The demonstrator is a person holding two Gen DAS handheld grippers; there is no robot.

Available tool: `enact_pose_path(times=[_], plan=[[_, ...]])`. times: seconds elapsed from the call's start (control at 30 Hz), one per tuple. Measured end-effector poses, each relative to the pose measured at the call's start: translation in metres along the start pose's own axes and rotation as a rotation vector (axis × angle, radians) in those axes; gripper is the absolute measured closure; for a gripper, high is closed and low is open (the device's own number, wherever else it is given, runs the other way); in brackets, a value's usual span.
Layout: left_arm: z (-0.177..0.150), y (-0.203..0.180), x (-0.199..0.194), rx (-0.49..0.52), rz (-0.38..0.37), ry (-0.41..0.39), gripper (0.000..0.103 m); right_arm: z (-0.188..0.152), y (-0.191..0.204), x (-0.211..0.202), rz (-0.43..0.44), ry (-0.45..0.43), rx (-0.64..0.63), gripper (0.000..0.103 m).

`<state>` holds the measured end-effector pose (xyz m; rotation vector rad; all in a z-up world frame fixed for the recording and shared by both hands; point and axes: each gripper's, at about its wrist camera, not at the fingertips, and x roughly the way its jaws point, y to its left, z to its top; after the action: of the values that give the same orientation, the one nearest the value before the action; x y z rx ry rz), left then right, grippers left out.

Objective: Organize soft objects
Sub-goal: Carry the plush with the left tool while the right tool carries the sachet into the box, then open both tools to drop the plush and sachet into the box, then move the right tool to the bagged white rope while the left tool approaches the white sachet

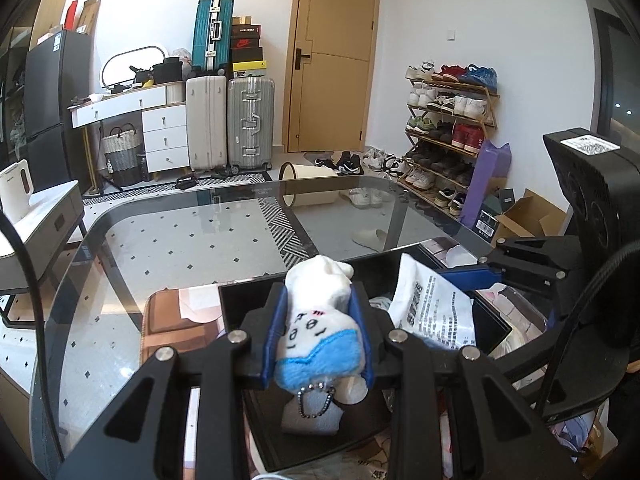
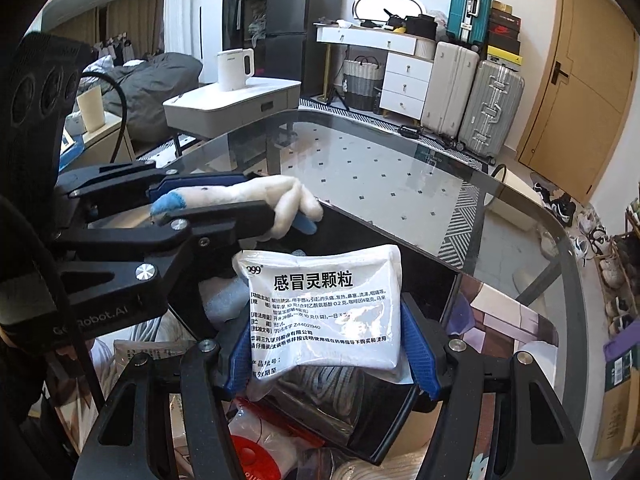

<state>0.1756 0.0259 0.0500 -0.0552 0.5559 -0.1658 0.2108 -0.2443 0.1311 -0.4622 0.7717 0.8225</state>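
My left gripper [image 1: 320,320] is shut on a white and blue plush toy [image 1: 320,332] with a drawn face and a bead chain, held above a black tray [image 1: 236,304]. The toy also shows in the right wrist view [image 2: 256,200], between the left gripper's fingers. My right gripper [image 2: 324,344] is shut on a white medicine sachet [image 2: 324,300] with Chinese print, held over the same tray [image 2: 436,280]. The sachet also shows in the left wrist view [image 1: 432,312], to the right of the plush.
The tray sits on a glass table [image 1: 180,248] near its front edge. Soft clutter and packets [image 2: 256,440] lie below the grippers. Beyond are suitcases [image 1: 228,120], a shoe rack [image 1: 448,132], a door [image 1: 332,60] and a side table with a kettle [image 2: 234,68].
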Motion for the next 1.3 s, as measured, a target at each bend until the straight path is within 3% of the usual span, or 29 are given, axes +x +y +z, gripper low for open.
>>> enact_pose_path(times=[0.2,0.4,0.43,0.5,0.6,0.67,0.73,0.8,1.3], plan=[[-0.004,0.007,0.008,-0.016,-0.023,0.008,0.073,0.001,-0.003,0.005,0.021,0.015,-0.014,0.037],[-0.007,0.006,0.012,-0.011,-0.029,0.038,0.071,0.000,-0.006,-0.001,-0.032,0.002,-0.018,0.025],[-0.006,0.006,0.011,-0.011,-0.037,0.043,0.067,-0.002,-0.007,-0.004,-0.040,-0.005,-0.011,0.024],[-0.005,0.005,0.006,-0.012,-0.036,0.039,0.048,-0.007,-0.007,-0.014,-0.046,-0.024,0.007,0.022],[-0.003,0.002,-0.003,-0.003,-0.023,0.031,0.040,-0.016,-0.009,-0.029,-0.046,-0.051,0.043,0.018],[-0.003,0.001,-0.009,0.000,-0.006,0.022,0.011,-0.023,-0.012,-0.042,-0.036,-0.077,0.080,0.015],[-0.005,0.002,-0.025,-0.026,0.012,-0.033,0.000,-0.030,-0.015,-0.053,-0.029,-0.096,0.120,0.010],[-0.006,0.007,-0.035,-0.057,0.008,-0.041,0.000,-0.038,-0.017,-0.063,-0.019,-0.109,0.159,0.004],[-0.046,0.009,-0.075,-0.102,0.090,0.014,0.000,-0.081,-0.025,-0.084,-0.045,-0.099,0.246,0.002]])
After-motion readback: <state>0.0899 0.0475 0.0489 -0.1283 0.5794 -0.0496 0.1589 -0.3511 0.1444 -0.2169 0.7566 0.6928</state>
